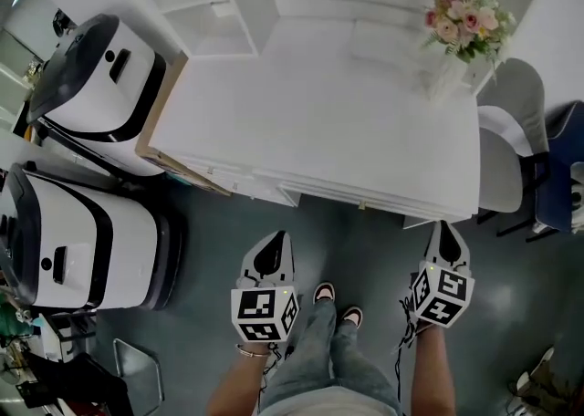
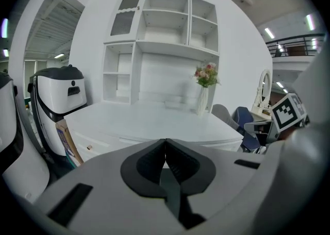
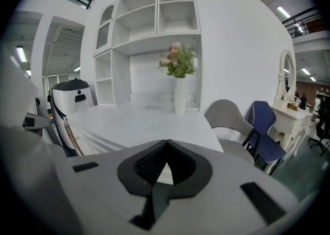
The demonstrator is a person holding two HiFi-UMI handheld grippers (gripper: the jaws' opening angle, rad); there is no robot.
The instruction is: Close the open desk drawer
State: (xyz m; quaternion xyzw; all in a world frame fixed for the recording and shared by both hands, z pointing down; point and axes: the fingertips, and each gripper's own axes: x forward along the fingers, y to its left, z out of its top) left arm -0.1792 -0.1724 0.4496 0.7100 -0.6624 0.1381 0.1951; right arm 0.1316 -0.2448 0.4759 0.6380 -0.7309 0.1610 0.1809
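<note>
The white desk (image 1: 319, 113) with a shelf hutch at its back stands in front of me. Under its front edge a wide drawer (image 1: 365, 193) with a small knob sticks out a little toward me. My left gripper (image 1: 276, 239) is shut and empty, held over the floor a short way in front of the drawer. My right gripper (image 1: 444, 226) is shut too, with its tip at the desk's front right corner. The desk (image 2: 154, 120) fills the left gripper view beyond the shut left gripper (image 2: 165, 141). Ahead of the shut right gripper (image 3: 166, 142) lies the desk top (image 3: 149, 118).
Two white-and-black machines (image 1: 96, 77) (image 1: 73, 241) stand left of the desk, with a cardboard sheet (image 1: 169, 154) leaning between. A vase of flowers (image 1: 461, 26) stands at the desk's back right. A grey chair (image 1: 506, 131) and a blue chair (image 1: 561, 168) are to the right.
</note>
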